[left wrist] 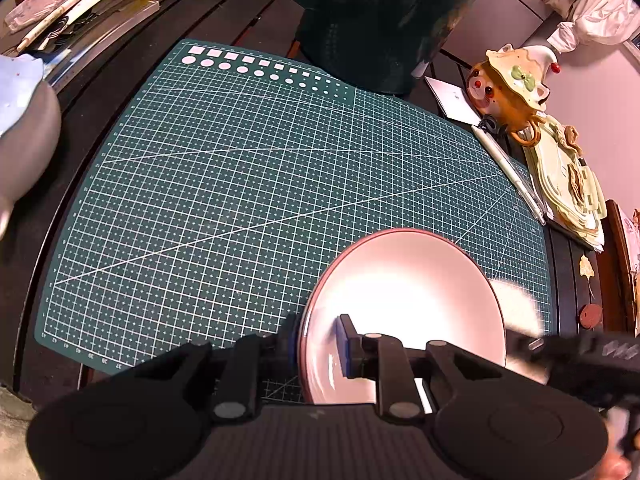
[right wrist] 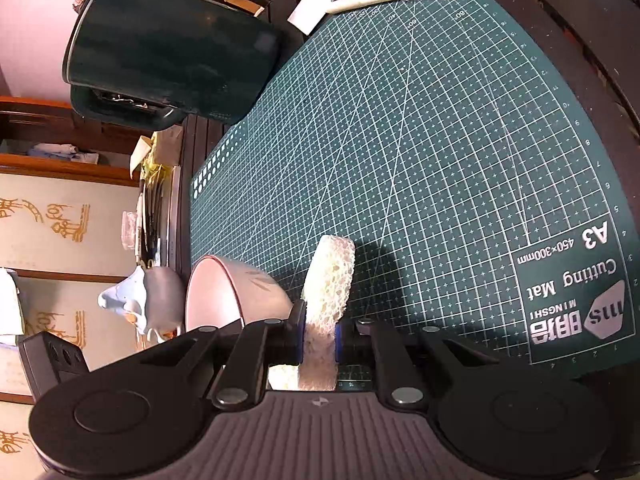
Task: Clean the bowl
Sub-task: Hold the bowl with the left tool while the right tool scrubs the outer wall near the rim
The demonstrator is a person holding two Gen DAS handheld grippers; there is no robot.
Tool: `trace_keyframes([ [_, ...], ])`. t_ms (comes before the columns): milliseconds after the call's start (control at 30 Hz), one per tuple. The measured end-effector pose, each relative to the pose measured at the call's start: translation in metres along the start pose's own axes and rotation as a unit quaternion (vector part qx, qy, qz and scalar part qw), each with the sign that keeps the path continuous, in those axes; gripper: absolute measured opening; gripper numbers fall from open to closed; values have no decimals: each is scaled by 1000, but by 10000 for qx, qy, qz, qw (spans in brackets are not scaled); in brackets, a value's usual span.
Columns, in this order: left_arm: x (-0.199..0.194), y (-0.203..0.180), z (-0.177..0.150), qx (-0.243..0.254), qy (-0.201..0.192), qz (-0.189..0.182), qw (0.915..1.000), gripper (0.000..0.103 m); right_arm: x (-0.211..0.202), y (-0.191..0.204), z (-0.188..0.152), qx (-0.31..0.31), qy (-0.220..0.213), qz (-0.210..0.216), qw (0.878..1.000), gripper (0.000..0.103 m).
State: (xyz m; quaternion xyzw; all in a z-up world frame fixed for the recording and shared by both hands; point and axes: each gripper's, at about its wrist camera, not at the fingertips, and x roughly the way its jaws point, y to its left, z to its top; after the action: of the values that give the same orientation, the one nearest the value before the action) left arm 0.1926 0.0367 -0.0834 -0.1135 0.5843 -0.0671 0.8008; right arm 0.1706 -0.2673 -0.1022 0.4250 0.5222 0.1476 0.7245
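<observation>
The left gripper (left wrist: 318,346) clamps the near rim of the bowl (left wrist: 404,300), one finger inside and one outside, holding it tilted over the green cutting mat (left wrist: 240,168). The right gripper (right wrist: 319,334) pinches a pale sponge (right wrist: 328,280) just beside the bowl's outer wall. To wipe well, I'd keep the rim grip firm and bring the sponge round into the open face, pressing in circles.

The glossy pale-pink ceramic bowl with a dark red rim (left wrist: 404,304) sits tilted at the lower right of the left wrist view, inside bare and shining. The porous cream-white sponge (right wrist: 326,292) stands on edge at lower centre of the right wrist view, just right of the bowl (right wrist: 236,296).
</observation>
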Motion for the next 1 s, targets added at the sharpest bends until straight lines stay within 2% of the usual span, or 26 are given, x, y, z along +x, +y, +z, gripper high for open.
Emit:
trace_keyframes([
  [167, 0, 0, 1, -3, 11, 1, 10000, 19, -20, 2, 8, 179, -282, 511, 9981, 13],
  [367, -1, -1, 0, 10, 3, 13, 10000, 19, 7, -1, -2, 35, 65, 19, 10000, 13],
  [500, -1, -1, 0, 21, 4, 13, 10000, 19, 7, 5, -2, -159, 72, -234, 9996, 13],
  [733, -1, -2, 1, 50, 23, 3, 10000, 19, -16, 9, 8, 4, -256, 317, 9992, 13],
  [1000, 1, -2, 2, 57, 31, -21, 10000, 19, 11, 3, 2, -19, 112, -113, 9999, 13],
])
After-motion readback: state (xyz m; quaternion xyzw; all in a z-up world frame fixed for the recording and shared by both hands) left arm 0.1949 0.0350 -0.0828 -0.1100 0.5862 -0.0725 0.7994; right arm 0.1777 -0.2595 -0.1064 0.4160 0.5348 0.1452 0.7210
